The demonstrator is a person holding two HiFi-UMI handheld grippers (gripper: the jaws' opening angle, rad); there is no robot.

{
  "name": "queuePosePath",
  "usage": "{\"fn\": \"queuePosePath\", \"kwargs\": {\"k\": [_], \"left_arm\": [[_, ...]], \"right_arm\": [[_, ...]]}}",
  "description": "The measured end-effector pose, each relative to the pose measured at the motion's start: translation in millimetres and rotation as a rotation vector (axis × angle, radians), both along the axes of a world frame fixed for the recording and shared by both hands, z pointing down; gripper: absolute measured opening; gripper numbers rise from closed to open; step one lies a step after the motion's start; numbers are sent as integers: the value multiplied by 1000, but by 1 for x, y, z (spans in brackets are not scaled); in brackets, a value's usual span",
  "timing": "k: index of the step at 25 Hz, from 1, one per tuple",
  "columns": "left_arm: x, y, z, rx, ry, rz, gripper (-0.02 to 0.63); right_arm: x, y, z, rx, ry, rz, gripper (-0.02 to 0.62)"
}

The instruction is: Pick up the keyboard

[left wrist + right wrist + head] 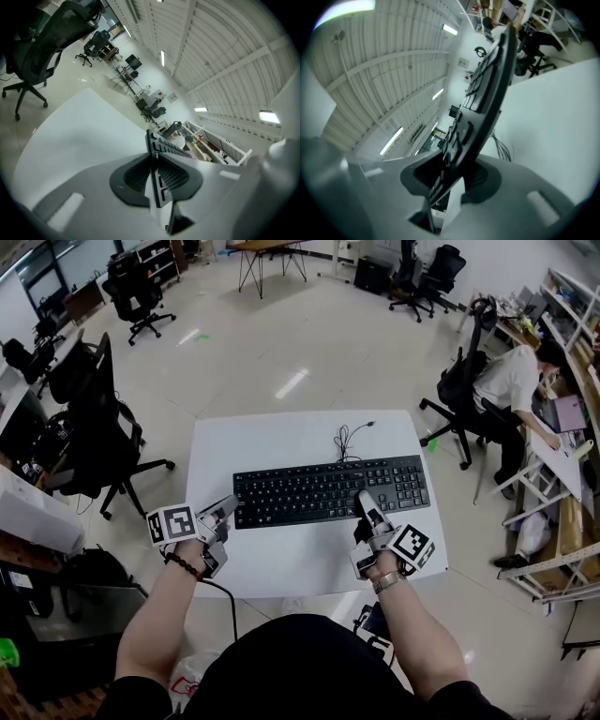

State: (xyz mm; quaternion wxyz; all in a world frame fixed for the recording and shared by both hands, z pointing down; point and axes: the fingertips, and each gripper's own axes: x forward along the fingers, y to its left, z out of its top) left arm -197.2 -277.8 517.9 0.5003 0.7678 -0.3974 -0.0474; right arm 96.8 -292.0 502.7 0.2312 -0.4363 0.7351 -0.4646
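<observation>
The white table [281, 442] is filling the middle, with the black keyboard [319, 489] stretching across its centre. The left gripper [228, 508] is clamping the keyboard's nine-o'clock end, while the right gripper [364, 501] is pinching its five-o'clock edge.

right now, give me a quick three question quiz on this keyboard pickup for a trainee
1. True or false: only the right gripper is closed on the black plastic keyboard.
2. Where does the left gripper grip the keyboard? A: at its left end; B: on its far long edge; C: by its cable.
3. Fill in: the thin black cable lies on the white table beyond the keyboard's ___ edge, as the person sees it.

Key: 1 false, both grippers are closed on it. 2 A. 3 far.
</observation>
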Motion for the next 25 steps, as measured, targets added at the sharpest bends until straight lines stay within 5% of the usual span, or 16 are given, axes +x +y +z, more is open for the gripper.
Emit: {"fn": "queuePosePath", "kwargs": {"k": [9,25], "left_arm": [[-9,0,-35,136,41,-7,61],[-12,-2,-56,208,53,-20,61]], "right_arm": [[-16,16,-70,152,152,-45,115],[-20,23,-92,212,178,-35,117]]}}
